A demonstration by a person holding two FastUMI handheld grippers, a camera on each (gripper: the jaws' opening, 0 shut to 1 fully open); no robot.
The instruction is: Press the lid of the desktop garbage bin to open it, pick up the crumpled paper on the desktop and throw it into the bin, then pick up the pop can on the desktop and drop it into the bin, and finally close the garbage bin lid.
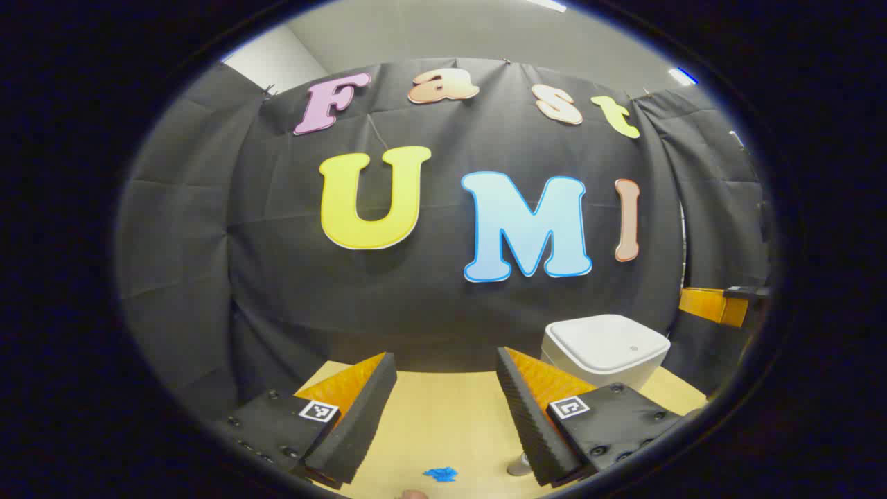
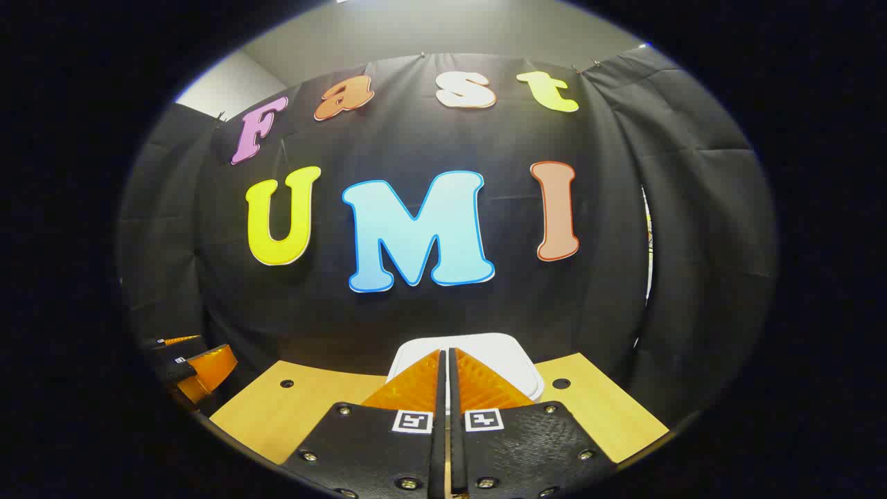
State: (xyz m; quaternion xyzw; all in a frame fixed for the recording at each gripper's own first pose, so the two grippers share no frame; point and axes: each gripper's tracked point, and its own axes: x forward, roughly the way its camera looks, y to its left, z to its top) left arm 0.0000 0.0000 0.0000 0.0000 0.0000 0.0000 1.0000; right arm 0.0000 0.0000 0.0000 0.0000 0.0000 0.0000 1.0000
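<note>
Black cloth wall (image 1: 429,305), wooden desktop (image 1: 443,423).

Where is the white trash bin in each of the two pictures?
Left gripper view: the garbage bin stands lower right on the wooden desktop, lid down, beyond the left gripper, which is open.
Right gripper view: the garbage bin sits bottom centre, partly behind the fingers of the right gripper, which is shut.
Shared landmark: the black cloth wall behind the bin.
</note>
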